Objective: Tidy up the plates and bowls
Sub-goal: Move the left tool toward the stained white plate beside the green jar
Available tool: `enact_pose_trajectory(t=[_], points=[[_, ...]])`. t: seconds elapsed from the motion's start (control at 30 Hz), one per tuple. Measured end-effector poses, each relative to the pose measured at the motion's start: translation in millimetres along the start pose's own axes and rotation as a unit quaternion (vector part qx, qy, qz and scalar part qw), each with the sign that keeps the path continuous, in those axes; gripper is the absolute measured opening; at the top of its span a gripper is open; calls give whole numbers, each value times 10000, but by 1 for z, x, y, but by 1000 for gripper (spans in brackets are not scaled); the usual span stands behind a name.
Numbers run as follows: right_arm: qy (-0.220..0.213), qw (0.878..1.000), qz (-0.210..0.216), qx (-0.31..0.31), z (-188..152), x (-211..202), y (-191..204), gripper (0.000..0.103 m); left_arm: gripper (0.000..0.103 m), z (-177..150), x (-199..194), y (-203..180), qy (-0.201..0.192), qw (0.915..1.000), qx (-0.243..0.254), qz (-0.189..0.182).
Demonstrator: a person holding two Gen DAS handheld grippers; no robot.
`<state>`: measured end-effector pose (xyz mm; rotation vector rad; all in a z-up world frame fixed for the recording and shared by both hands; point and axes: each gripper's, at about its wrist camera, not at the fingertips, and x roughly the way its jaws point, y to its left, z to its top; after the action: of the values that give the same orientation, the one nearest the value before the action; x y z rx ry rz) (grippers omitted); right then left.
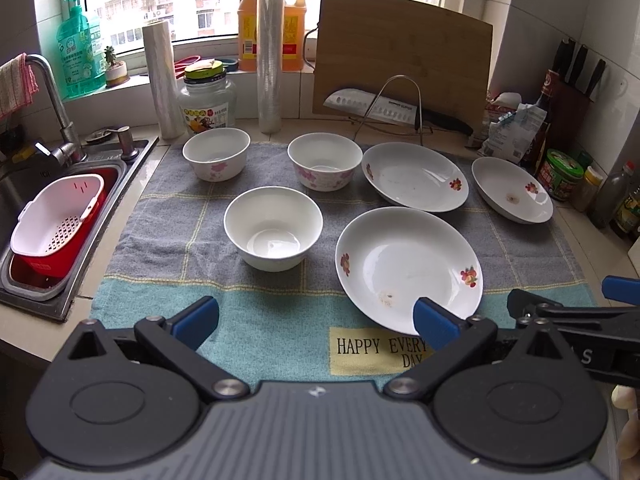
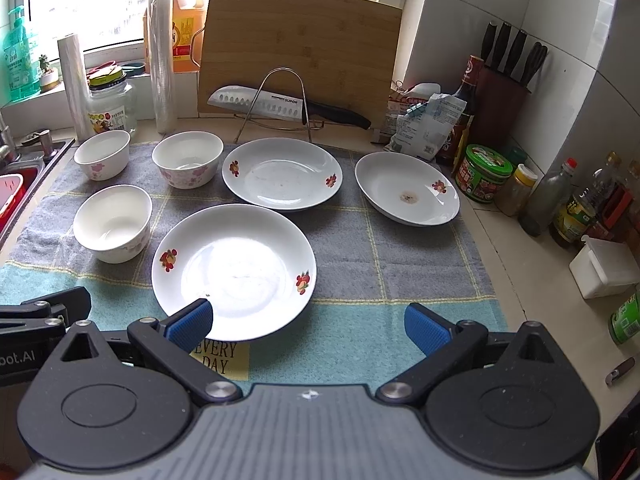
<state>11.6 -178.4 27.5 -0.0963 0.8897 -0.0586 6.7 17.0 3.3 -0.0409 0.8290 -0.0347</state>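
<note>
Three white bowls and three white flowered plates sit apart on a grey and teal towel (image 1: 280, 320). The near bowl (image 1: 273, 227) (image 2: 113, 222) is plain inside; two flowered bowls (image 1: 216, 153) (image 1: 322, 161) stand behind it. The near plate (image 1: 408, 266) (image 2: 234, 270) lies front centre, a second plate (image 1: 415, 176) (image 2: 282, 173) behind it, a third plate (image 1: 512, 189) (image 2: 406, 188) at the right. My left gripper (image 1: 316, 322) is open and empty above the towel's front edge. My right gripper (image 2: 308, 326) is open and empty beside it, at the near plate's front rim.
A sink (image 1: 48, 216) with a red and white strainer basket (image 1: 60, 224) lies left. A cutting board (image 1: 400, 52), a knife on a wire rack (image 1: 380, 108), rolls, a jar and bottles stand behind. Condiment jars and bottles (image 2: 484, 172) line the right wall.
</note>
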Motion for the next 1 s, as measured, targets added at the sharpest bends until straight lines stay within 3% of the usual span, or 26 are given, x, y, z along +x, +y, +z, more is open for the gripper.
enact_pose_trajectory(t=[0.17,0.3,0.43,0.77,1.0], points=[[-35,10000,-46,-26,2,2,6,103,102,3,2,9,-171,9996,-8,-205],[-66,9999,-88,-50,2,3,13,103,102,7,5,14,-202,9988,163,-422],[-113,9998,-178,-38,3,2,21,103,102,8,2,16,-472,9968,426,-494],[-288,9992,-206,-194,-1,1,46,103,102,9,10,46,-626,9921,362,-1025],[-651,9967,-232,-417,-4,-5,51,103,102,3,18,66,-907,9872,576,-1178]])
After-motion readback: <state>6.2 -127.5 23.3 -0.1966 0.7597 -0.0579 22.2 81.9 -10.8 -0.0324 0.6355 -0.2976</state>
